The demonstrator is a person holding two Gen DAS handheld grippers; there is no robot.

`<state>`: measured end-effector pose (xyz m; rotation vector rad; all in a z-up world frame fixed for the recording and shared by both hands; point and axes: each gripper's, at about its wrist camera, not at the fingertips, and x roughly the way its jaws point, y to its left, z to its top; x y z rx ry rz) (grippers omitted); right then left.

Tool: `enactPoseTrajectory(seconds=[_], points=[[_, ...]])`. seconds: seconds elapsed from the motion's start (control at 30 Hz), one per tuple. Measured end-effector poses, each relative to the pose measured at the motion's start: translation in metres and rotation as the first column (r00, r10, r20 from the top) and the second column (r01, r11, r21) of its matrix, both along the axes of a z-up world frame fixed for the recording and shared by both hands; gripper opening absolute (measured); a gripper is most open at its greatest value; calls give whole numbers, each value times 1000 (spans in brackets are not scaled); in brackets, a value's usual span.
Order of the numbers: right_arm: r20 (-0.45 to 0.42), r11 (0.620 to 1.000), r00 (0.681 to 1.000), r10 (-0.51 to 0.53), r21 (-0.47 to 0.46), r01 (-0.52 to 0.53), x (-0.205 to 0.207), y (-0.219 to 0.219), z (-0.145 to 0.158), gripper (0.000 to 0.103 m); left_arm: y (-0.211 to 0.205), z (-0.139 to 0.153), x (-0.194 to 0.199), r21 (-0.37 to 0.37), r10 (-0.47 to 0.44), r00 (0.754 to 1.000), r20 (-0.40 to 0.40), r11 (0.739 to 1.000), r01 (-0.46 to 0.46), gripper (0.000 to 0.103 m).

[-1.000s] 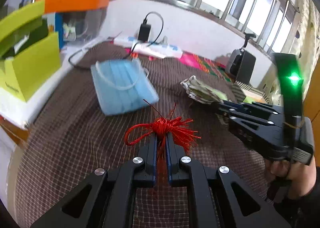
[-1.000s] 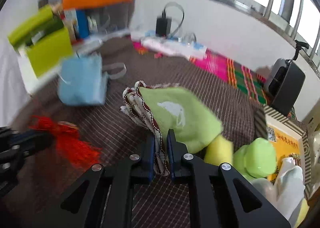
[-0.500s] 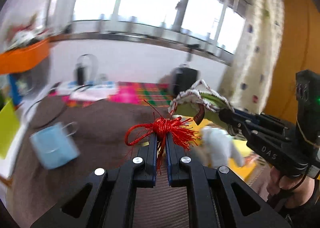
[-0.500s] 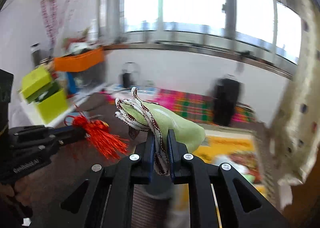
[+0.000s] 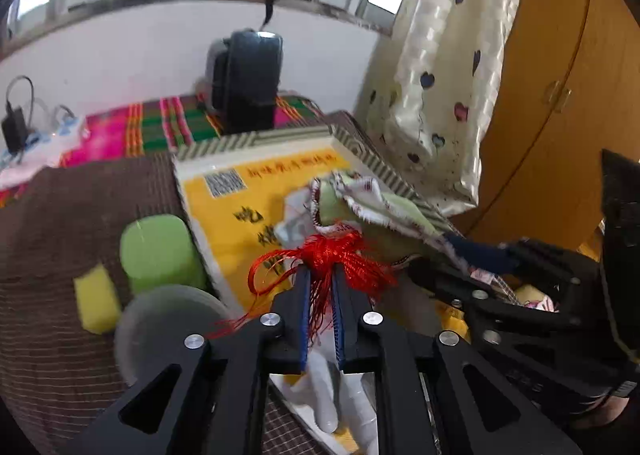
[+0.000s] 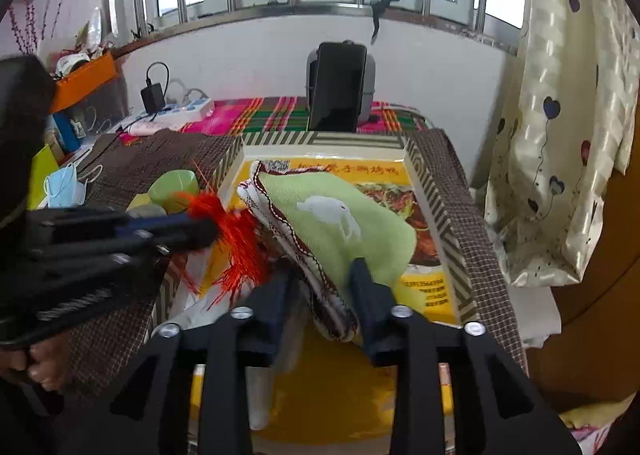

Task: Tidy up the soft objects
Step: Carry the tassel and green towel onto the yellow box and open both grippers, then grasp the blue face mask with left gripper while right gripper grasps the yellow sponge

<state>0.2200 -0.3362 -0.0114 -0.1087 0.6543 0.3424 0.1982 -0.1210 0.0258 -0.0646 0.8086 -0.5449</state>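
Far to the left of both tongs, a pale blue pleated face mask lies on the brown checked cloth covering the bench. Nearer, just left of the left tongs, a yellow sponge block sits touching a lime-green soft cylinder, with a blurred grey round thing in front of them.

The left tongs are closed on a red silk tassel with a looped cord; its threads fan out past the tips and trail down between the blue-lined fingers. The tassel hangs above the left part of a shallow striped-rim cardboard tray with a yellow printed bottom.

To the right, the right tongs stand parted, their fingers spread on either side of a folded light-green cloth with a white animal print and a red-and-white stitched border. The cloth drapes between and ahead of them over the tray; whether it rests on the tray bottom cannot be told. Its border edge sits close beside the tassel's threads. White crumpled material lies in the tray below the left tongs.

Beyond the tray, ahead of both tongs, a black and grey upright appliance stands on a bright striped mat by the wall. Well to the right hangs a cream curtain with heart shapes.
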Motion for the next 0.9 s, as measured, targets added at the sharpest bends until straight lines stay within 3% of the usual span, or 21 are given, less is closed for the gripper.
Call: enactPoseTrajectory(seconds=[0.07, 0.17, 0.33, 0.53, 0.73, 0.9], points=[[10, 1000, 1000, -12, 16, 12, -3, -6, 2, 47, 4, 2, -3, -11, 1, 1000, 7, 1000, -1, 28], [42, 999, 999, -30, 44, 28, -11, -14, 9, 47, 13, 13, -9, -31, 17, 999, 35, 999, -16, 36], [106, 997, 994, -35, 74, 27, -21, -6, 28, 47, 35, 29, -19, -41, 57, 995, 76, 998, -54, 38], [134, 992, 989, 68, 95, -81, -28, 42, 38, 47, 90, 36, -33, -19, 175, 979, 107, 985, -174, 38], [107, 971, 970, 221, 71, -229, -23, 118, 30, 47, 160, 28, -36, 17, 332, 937, 104, 942, -336, 38], [50, 957, 957, 287, 30, -289, -8, 173, 17, 47, 221, 20, -36, 60, 478, 869, 129, 871, -488, 39]])
